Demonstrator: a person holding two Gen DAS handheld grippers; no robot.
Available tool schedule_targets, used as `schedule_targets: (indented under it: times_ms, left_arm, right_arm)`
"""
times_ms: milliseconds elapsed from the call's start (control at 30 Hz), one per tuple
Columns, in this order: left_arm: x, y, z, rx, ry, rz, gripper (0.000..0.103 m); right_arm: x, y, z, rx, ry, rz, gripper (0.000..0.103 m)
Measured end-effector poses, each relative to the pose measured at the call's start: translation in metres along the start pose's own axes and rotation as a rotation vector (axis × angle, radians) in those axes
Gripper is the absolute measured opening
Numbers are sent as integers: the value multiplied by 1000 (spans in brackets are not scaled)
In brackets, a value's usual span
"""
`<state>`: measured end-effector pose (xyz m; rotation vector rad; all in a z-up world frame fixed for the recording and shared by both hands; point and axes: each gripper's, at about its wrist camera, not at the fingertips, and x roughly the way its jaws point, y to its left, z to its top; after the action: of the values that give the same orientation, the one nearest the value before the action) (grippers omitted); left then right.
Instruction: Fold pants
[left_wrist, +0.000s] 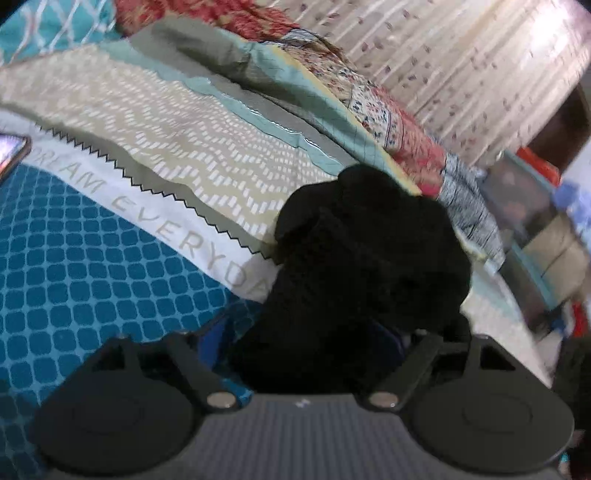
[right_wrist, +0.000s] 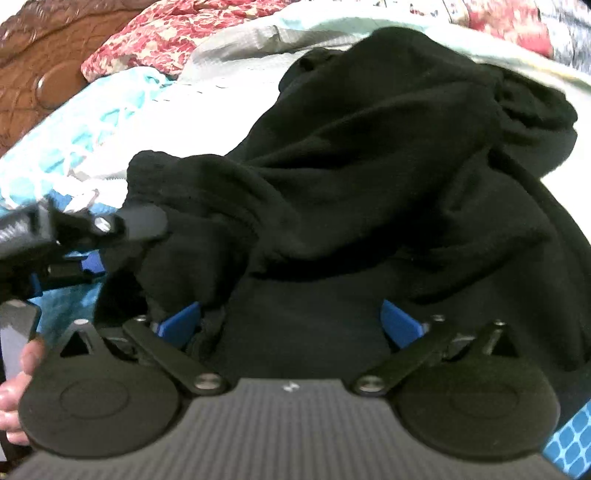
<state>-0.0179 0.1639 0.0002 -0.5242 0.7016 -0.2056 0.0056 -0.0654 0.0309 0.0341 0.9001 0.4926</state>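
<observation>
The black pants (left_wrist: 362, 266) hang bunched in front of my left gripper (left_wrist: 314, 343), whose blue fingers are buried in the cloth, so the jaws are hidden. In the right wrist view the pants (right_wrist: 388, 177) fill the middle as a crumpled black mass. My right gripper (right_wrist: 291, 321) has its blue fingers (right_wrist: 181, 319) spread wide with black cloth lying between them. The left gripper (right_wrist: 122, 225) shows at the left of the right wrist view, its tip pressed into a fold of the pants.
The pants are over a bed with a blue-checked, zigzag-patterned bedsheet (left_wrist: 92, 258). Floral quilts (left_wrist: 388, 110) are piled behind. A phone (left_wrist: 11, 153) lies at the left edge. A carved wooden headboard (right_wrist: 44, 66) stands at the far left, and a curtain (left_wrist: 461, 55) hangs behind.
</observation>
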Motion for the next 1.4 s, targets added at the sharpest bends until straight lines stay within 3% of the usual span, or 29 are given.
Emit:
schedule_targets:
  times_ms: [133, 267, 367, 567, 1000, 1133, 1233, 1300, 1400]
  left_arm:
    - [1, -4, -3, 38, -19, 31, 67]
    - [1, 1, -3, 30, -28, 50, 48]
    - [0, 6, -4, 19, -36, 45, 43]
    - [0, 8, -5, 25, -45, 37, 42]
    - [0, 9, -5, 20, -45, 31, 42]
    - [1, 10, -4, 15, -41, 27, 42]
    - [1, 10, -4, 16, -43, 28, 42]
    - [1, 10, -4, 17, -44, 30, 43]
    - [1, 10, -4, 16, -44, 30, 44]
  right_arm:
    - [5, -1, 4, -6, -10, -11, 103]
    - [6, 0, 1, 11, -39, -20, 103]
    - [1, -1, -5, 42, -71, -24, 103]
    - [4, 5, 0, 23, -46, -54, 103]
    - [8, -1, 8, -16, -22, -14, 103]
    - [-2, -12, 15, 9, 36, 26, 103]
    - [-21, -22, 12, 24, 29, 20, 103]
    - [-35, -29, 10, 29, 0, 2, 100]
    - [-52, -43, 12, 65, -42, -61, 84]
